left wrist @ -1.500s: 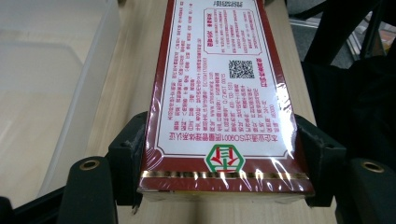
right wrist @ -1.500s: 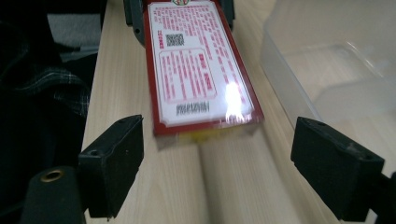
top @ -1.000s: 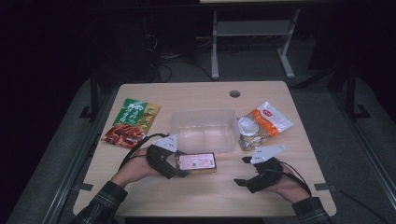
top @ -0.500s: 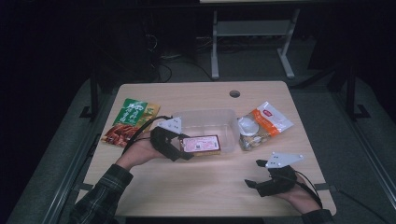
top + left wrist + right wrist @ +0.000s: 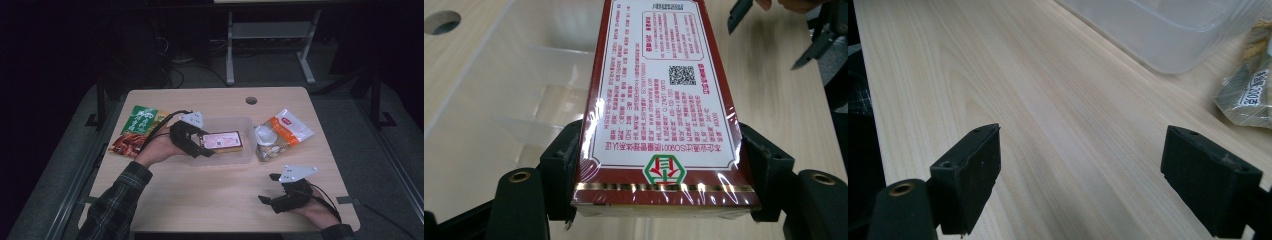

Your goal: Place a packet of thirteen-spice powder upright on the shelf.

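Red box [image 5: 221, 141]: clamped by its near end between both jaws of the left gripper [image 5: 202, 146], far end projecting over the clear plastic bin [image 5: 239, 155]. Left gripper: at the bin's left wall. Right gripper [image 5: 270, 189]: jaws wide apart, nothing between them, on bare table [image 5: 200, 190] near the bin's front right corner.

The clear tub [image 5: 235, 150] sits in the middle of the table [image 5: 200, 195]. A box [image 5: 221, 141] is over the tub, held at its left end by the left gripper [image 5: 200, 145]. Left of the tub lies a snack bag [image 5: 137, 131]. Right of the tub, just beside it, lie two more bags [image 5: 280, 136]. The right gripper [image 5: 272, 189] rests nearer the person than the tub, to its right.
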Action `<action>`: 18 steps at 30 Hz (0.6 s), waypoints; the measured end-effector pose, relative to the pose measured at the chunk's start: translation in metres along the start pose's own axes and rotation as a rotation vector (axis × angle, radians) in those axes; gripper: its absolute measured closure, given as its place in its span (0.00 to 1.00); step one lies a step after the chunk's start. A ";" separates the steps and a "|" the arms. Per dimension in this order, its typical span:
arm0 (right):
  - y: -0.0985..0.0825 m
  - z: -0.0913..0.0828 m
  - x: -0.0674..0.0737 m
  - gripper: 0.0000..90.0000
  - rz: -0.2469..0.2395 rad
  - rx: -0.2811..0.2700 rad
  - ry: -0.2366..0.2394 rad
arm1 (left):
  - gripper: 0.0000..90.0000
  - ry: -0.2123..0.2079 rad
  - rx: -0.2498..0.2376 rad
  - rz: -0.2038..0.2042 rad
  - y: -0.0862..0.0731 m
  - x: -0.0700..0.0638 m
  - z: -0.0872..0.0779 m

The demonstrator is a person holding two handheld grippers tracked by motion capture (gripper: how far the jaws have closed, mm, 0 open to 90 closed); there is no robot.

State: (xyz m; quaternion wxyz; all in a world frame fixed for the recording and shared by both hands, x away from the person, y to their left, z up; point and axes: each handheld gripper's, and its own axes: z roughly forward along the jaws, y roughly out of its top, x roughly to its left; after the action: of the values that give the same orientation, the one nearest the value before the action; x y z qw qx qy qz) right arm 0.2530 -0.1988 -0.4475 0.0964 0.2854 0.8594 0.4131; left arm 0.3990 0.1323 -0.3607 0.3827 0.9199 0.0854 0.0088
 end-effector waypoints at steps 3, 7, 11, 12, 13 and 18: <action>0.000 0.000 0.001 0.18 0.006 0.005 0.004 | 0.35 0.004 0.010 -0.006 0.005 0.005 0.003; 0.000 0.000 0.000 0.18 -0.001 0.005 0.003 | 0.35 0.000 0.019 -0.002 0.014 0.012 0.006; -0.001 0.001 -0.001 0.18 -0.002 0.002 0.013 | 0.35 -0.008 0.026 0.006 0.024 0.018 0.012; 0.000 0.001 -0.001 0.18 0.002 0.005 0.015 | 0.35 -0.009 0.023 0.009 0.026 0.020 0.014; 0.000 0.002 0.000 0.18 0.001 0.005 0.019 | 0.35 -0.010 0.032 0.014 0.027 0.022 0.016; 0.001 0.001 0.000 0.18 -0.013 0.002 0.022 | 0.35 -0.009 0.068 0.025 0.034 0.029 0.028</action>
State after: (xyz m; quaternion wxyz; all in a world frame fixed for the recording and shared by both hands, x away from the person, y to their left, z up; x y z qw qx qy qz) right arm 0.2539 -0.1978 -0.4480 0.0894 0.2752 0.8627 0.4148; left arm 0.4353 0.0940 -0.3580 0.3513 0.9334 0.0726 0.0065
